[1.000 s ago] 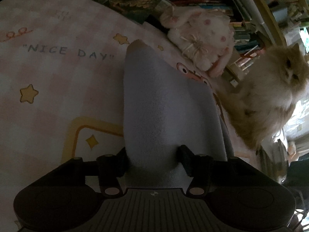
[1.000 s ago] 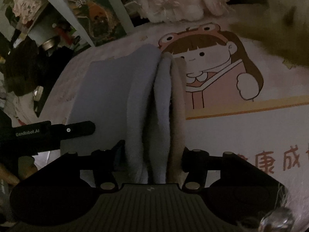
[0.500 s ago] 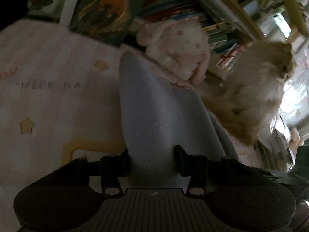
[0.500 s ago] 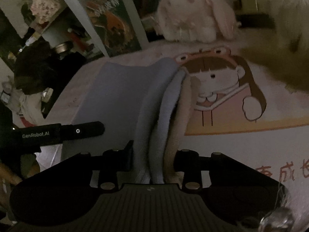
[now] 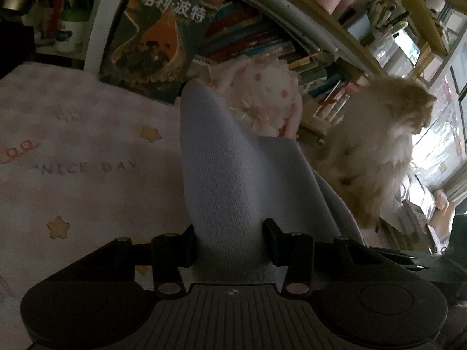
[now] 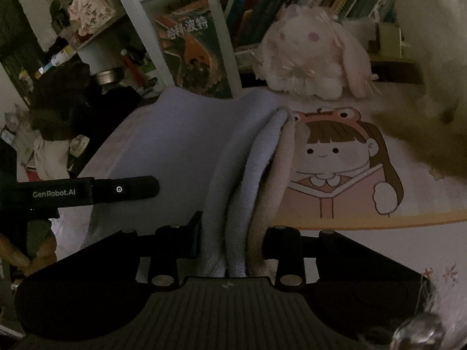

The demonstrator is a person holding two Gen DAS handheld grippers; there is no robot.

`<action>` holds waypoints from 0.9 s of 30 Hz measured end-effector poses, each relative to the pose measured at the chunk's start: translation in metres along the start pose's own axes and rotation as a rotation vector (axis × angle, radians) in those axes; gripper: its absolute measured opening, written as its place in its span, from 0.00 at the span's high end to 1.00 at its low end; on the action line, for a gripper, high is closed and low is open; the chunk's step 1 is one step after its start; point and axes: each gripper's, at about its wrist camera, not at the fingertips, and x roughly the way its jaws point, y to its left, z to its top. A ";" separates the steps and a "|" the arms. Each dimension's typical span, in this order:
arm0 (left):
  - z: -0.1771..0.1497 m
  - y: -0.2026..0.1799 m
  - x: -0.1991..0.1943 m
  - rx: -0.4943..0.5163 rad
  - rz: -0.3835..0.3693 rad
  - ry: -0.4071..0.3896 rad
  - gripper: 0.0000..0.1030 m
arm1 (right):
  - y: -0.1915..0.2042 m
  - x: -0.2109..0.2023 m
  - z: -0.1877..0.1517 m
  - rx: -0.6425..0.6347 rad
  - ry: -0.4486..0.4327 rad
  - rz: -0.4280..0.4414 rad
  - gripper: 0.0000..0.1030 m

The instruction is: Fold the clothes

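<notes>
The left gripper [image 5: 229, 243] is clamped on a bunched edge of the lavender knit garment [image 5: 233, 175]; its jaws have just been closing and are now partly shut with the cloth pressed between the pads. The right gripper [image 6: 232, 239] grips another part of the same garment [image 6: 186, 145], pinching several gathered layers, one of them a beige strip on the right side; its jaws too have just been closing on the cloth.

The garment hangs between the two grippers above the pink printed blanket [image 5: 73, 160], its far end drooping toward it. On the blanket, left of the garment in the left wrist view, are the words "NICE DAY" and yellow stars; in the right wrist view a cartoon girl [image 6: 335, 157] lies just right of the garment. At the blanket's far edge sits a pink plush rabbit [image 6: 315, 55], just beyond the garment. A fluffy cat [image 5: 388, 145] sits on the blanket right of the rabbit.
</notes>
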 end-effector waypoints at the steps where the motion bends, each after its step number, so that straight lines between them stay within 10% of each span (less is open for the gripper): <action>1: 0.001 0.002 -0.001 0.001 -0.002 -0.001 0.57 | 0.003 0.001 0.001 -0.003 -0.004 -0.003 0.69; 27: 0.052 0.085 0.005 0.013 -0.014 0.014 0.56 | 0.072 0.072 0.040 -0.086 -0.014 -0.053 0.69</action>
